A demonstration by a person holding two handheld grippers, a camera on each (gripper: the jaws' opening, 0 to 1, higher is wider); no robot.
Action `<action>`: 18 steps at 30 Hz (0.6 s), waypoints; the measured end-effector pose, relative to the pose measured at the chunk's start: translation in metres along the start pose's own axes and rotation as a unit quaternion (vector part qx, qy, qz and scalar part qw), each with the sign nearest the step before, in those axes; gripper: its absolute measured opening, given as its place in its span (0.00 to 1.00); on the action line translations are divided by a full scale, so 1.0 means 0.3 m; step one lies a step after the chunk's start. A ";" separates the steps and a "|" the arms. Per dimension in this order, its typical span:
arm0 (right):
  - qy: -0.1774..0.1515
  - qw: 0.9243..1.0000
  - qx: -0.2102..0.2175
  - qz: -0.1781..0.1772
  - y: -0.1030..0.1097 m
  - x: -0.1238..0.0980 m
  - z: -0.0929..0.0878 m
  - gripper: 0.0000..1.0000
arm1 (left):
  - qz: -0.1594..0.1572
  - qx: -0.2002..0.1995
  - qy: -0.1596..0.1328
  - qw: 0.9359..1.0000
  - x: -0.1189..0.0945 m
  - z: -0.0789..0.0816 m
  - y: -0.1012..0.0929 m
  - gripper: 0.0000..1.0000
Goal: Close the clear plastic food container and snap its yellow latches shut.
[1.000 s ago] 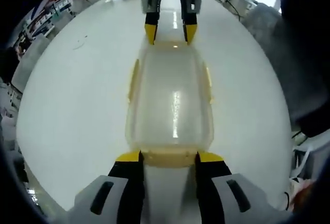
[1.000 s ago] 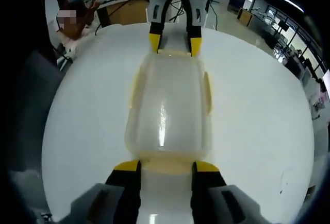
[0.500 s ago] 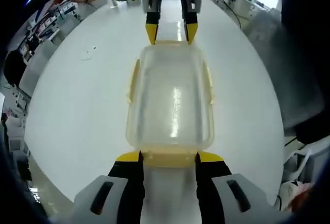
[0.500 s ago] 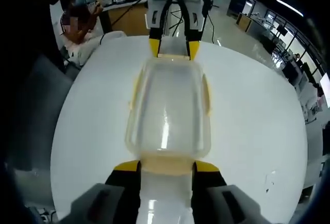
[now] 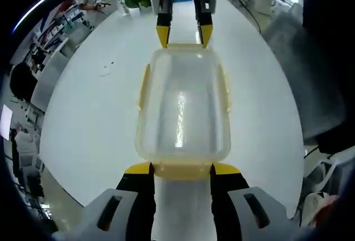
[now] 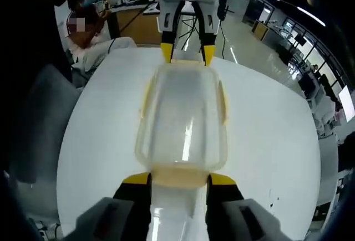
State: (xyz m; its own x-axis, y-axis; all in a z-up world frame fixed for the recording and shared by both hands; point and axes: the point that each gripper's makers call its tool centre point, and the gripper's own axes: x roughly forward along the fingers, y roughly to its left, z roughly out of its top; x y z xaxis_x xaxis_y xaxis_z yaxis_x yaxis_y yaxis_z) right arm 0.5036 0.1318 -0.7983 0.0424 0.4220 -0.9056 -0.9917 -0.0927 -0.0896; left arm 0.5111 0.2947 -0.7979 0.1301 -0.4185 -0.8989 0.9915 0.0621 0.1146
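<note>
Left gripper view: my left tongs (image 5: 181, 168) bracketed the near end latch (image 5: 182, 170) of the clear container (image 5: 183, 111), jaws apart; lid seated.

Right gripper view: my right tongs (image 6: 179, 178) stood likewise, apart, at the opposite end latch (image 6: 181, 175). I judged latching in hand; next, press both flaps down.

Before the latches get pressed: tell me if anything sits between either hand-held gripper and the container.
Nothing visible. The left hand-held gripper and right hand-held gripper each straddle an end latch of the clear container on the white table.
</note>
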 end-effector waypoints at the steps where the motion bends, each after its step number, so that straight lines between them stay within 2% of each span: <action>1: 0.000 1.000 0.000 0.000 0.000 0.000 0.000 0.35 | 0.000 -0.001 0.000 1.000 0.001 0.000 0.000 0.36; 7: 0.002 1.000 -0.002 0.008 0.006 0.004 -0.010 0.35 | -0.003 -0.001 0.001 1.000 0.009 0.004 -0.005 0.36; 18: 0.006 1.000 0.004 0.017 0.014 -0.023 -0.058 0.35 | -0.011 -0.003 -0.010 1.000 0.035 0.053 -0.010 0.35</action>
State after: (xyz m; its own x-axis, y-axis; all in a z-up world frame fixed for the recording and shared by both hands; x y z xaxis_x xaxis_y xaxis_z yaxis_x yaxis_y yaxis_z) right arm 0.5011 0.1129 -0.7995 0.0107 0.4079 -0.9130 -0.9934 -0.0996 -0.0561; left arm 0.5097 0.2758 -0.8010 0.1082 -0.4373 -0.8928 0.9940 0.0589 0.0917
